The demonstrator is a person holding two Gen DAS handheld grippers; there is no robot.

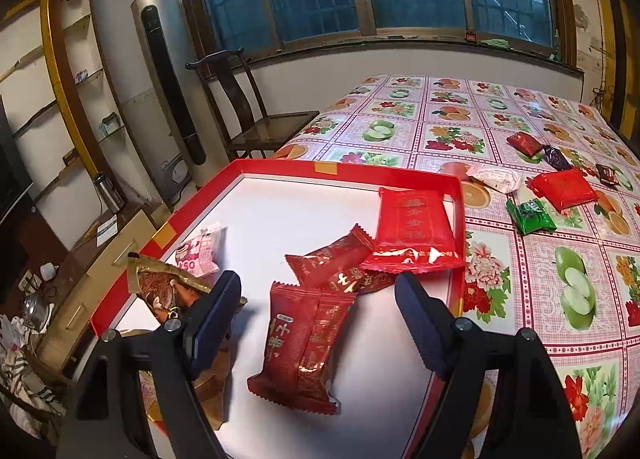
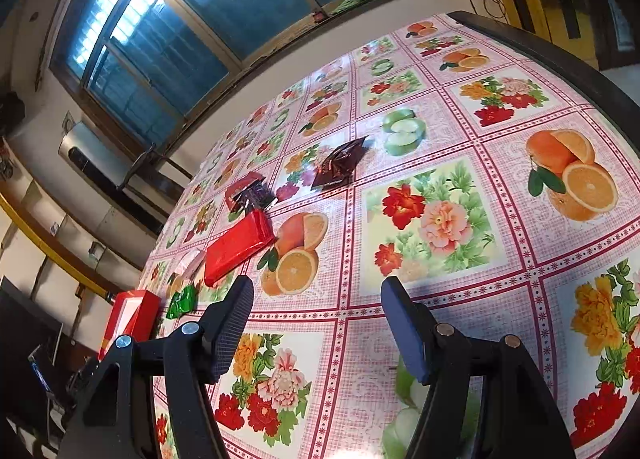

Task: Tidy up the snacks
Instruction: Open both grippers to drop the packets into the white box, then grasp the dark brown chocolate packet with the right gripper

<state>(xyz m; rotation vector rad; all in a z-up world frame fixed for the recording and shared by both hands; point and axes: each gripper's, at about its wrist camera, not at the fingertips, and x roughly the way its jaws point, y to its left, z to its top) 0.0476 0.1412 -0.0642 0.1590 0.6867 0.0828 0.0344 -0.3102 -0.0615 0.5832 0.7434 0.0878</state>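
The left hand-held gripper (image 1: 318,299) stands wide and empty over the red tray (image 1: 352,171), which sits at the near left part of the counter (image 1: 500,259). Between its jaws, but not touched, lies a dark red snack packet (image 1: 304,343); its long axis runs roughly away from the camera, with the far end leaning a little to the right. Other packets already lie in the tray, among them a bright red packet (image 1: 414,233) leaning on the right wall.

The right hand-held gripper (image 2: 317,301) is also wide and holds nothing, over the bare flowered cloth. The loose snacks are up-left of it: a red flat packet (image 2: 238,245), lying diagonally, a green packet (image 2: 182,301) and a dark packet (image 2: 340,163).

The step seems to be fetching the next snack. The right hand-held gripper likely must go to the red flat packet and close across its short side.
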